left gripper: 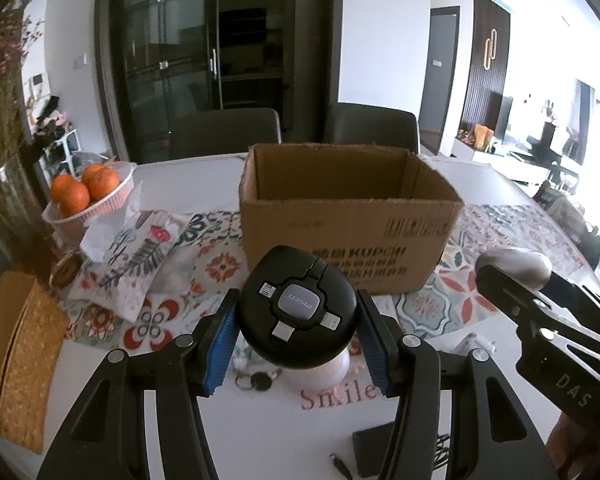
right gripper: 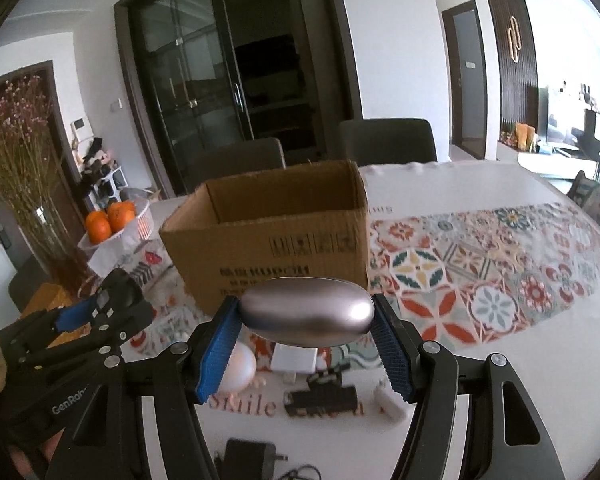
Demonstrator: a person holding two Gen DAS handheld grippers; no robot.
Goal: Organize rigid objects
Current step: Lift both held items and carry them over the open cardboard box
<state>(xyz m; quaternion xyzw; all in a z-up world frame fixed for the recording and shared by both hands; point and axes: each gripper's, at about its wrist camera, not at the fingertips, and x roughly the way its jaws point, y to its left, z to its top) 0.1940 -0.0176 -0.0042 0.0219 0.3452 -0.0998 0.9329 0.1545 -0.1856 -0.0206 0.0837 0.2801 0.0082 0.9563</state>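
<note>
My left gripper (left gripper: 298,320) is shut on a round black cable reel (left gripper: 296,304) with a grey PISEN centre, held above the table in front of an open cardboard box (left gripper: 348,224). My right gripper (right gripper: 306,320) is shut on a smooth silver oval object (right gripper: 306,316), also lifted in front of the cardboard box (right gripper: 268,240). In the left wrist view the right gripper (left gripper: 512,276) shows at the right with the silver oval object (left gripper: 514,266) at its tip. The left gripper (right gripper: 96,312) appears at the left of the right wrist view.
On the white table (right gripper: 440,192) lie a white ball (right gripper: 240,366), a white adapter (right gripper: 294,358), a small black device (right gripper: 320,398) and a black charger (right gripper: 250,460). A bowl of oranges (left gripper: 86,192), a vase of dried flowers (right gripper: 24,184), a patterned runner (right gripper: 480,272) and a woven mat (left gripper: 20,356) surround them.
</note>
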